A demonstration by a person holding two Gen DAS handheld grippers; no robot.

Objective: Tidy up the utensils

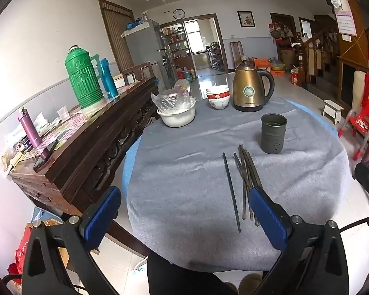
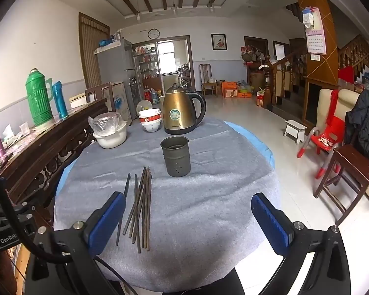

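A loose bundle of thin dark chopsticks (image 2: 140, 206) lies flat on the round tabletop covered with grey cloth (image 2: 209, 196), one stick apart at the left, just in front of the upright grey metal holder cup with holes (image 2: 176, 156). The left claw (image 1: 184, 211) and right claw (image 2: 187, 221) both gape wide, empty. The left claw's right blue pad (image 1: 265, 211) hides the bundle's near ends.

Bright daylight from the far doorway (image 1: 199, 39); sharp, edges fisheye-bent.

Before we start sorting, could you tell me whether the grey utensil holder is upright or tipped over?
Upright: the utensil holder stands on its base on the cloth, open mouth upward.
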